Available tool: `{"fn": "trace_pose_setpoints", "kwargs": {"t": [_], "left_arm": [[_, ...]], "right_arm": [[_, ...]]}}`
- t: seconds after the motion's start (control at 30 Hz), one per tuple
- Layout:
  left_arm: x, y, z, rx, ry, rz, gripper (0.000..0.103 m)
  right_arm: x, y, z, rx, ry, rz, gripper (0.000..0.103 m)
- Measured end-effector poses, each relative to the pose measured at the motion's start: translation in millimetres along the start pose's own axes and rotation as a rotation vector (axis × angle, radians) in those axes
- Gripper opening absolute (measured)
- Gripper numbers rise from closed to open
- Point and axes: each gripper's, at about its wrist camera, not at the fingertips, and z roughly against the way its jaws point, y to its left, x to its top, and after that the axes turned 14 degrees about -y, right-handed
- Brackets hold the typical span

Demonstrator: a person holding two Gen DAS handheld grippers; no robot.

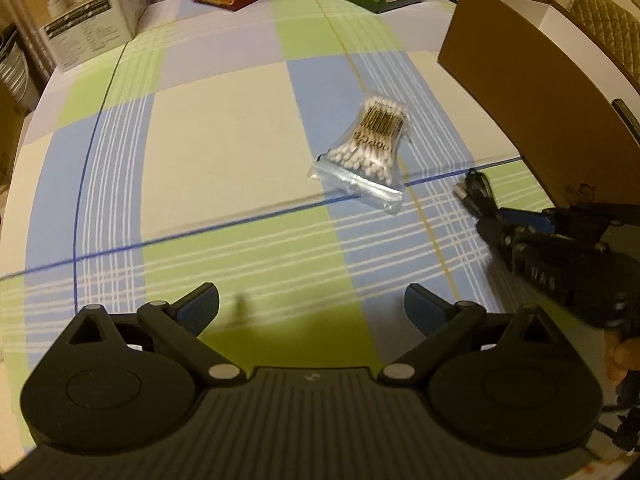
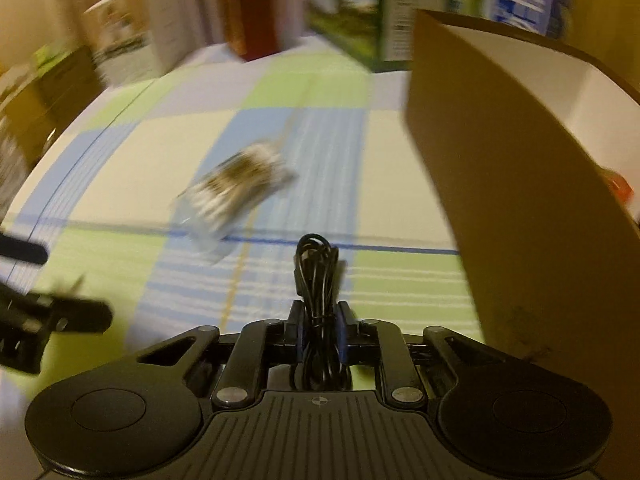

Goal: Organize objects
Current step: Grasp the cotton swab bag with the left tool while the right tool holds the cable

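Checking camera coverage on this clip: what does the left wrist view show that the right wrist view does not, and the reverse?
Only the left wrist view shows the left gripper whole, jaws wide apart and empty, and the cotton swab bag sharply enough to read as swabs.

Only the right wrist view shows the right gripper closed on the coiled black cable, and something orange inside the brown box.

Both show the bag, cable, brown box, checked tablecloth and the cartons behind.

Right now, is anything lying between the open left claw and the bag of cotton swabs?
Nothing visible. Only bare checked tablecloth lies between the left claw and the swab bag. The right claw, shut on a black cable, sits off to the side by the brown box.
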Motion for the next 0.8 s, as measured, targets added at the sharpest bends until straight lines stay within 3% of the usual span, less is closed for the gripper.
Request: {"fn": "trace_pose_setpoints", "kwargs": {"t": [0.5, 0.7, 0.77, 0.8], "left_arm": [[47.0, -32.9, -48.5, -0.144, -0.144, -0.145, 0.089], [56.5, -38.5, -71.5, -0.147, -0.151, -0.166, 0.075], [57.3, -38.0, -76.6, -0.148, -0.143, -0.163, 0.067], [56.6, -37.8, -78.2, -0.150, -0.135, -0.161, 0.057]], "right_arm": [[4.0, -15.0, -6.1, -0.059, -0.046, -0.066, 0.013], [3.6, -14.9, -8.2, -0.067, -0.069, -0.063, 0.013], [4.0, -14.9, -9.2, -0.064, -0.071, -0.053, 0.013], [4.9, -15.1, -10.1, -0.063, -0.067, -0.053, 0.013]]}}
